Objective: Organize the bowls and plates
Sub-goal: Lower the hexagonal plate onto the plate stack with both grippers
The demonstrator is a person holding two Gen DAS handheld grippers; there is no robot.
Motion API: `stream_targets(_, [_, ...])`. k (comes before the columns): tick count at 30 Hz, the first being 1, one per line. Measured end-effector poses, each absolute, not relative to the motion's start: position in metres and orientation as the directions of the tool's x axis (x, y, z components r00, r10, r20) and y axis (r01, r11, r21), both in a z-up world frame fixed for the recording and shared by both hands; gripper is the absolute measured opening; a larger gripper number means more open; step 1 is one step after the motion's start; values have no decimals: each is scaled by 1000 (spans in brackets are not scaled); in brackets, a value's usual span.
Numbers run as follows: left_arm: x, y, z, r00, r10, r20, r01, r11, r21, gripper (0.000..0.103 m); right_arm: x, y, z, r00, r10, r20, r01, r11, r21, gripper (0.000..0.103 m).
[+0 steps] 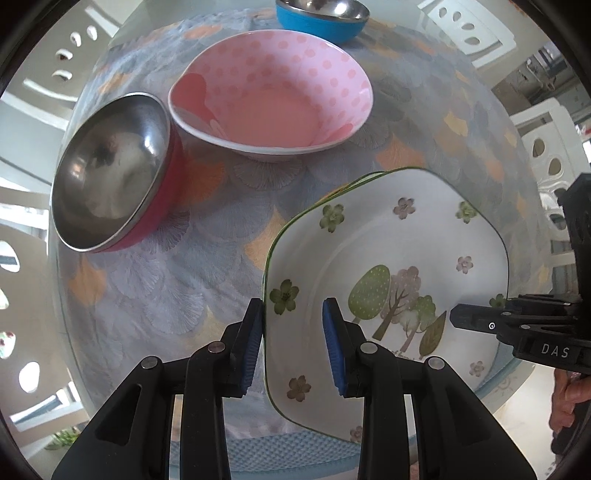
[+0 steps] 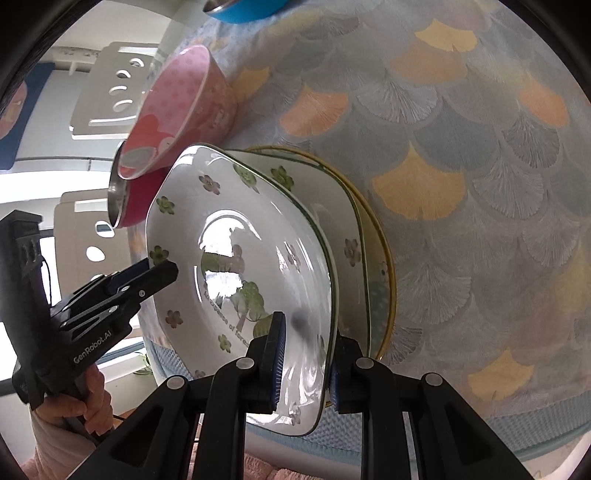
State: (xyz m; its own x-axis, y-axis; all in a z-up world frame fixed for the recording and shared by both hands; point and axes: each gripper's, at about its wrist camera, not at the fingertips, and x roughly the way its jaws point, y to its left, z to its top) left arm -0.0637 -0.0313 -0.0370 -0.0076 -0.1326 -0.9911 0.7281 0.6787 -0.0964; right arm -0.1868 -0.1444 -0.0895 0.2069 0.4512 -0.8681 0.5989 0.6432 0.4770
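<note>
Right gripper [image 2: 304,363] jaws clamp the floral plate [image 2: 236,280] above two stacked plates [image 2: 364,229].

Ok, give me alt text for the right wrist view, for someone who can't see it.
The right claw is shut on the rim of a white floral plate, held above two more stacked plates on a leaf-patterned tablecloth. The left claw grips the plate's far edge, with pink, red and blue bowls beyond.

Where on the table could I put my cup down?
Bare tablecloth lies between the red steel bowl and the white flowered plate. It is crowded up by the pink dotted bowl.
</note>
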Motion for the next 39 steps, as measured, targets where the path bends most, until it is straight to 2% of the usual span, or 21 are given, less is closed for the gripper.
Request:
stream_targets(2, [-65,-36,-36,-4,-131,-991,733,674,-93,31,-185,-143,-91,191,440,-878,605,651,458,20])
stream_targets(9, [-75,-47,-34,4,-137,-991,764,639,-85,32,-190,-150,-91,238,453,-859,644,588,488,20])
stream_targets(12, [-82,-56,-35,-60,-176,-982,763,627,-159,31,-191,-150,-89,226,456,-861,639,597,485,20])
stream_targets(19, [-91,-65,-29,5,-135,-991,786,614,-80,34,-187,-144,-95,232,462,-856,648,583,490,20])
stream_targets(27, [-62,-33,-15,45,-130,-990,724,687,-57,35,-190,-150,-89,210,443,-871,651,602,463,20])
stream_targets(39, [-42,-2,-29,12,-114,-993,651,755,-79,36,-183,-144,-86,194,413,-890,655,621,431,20])
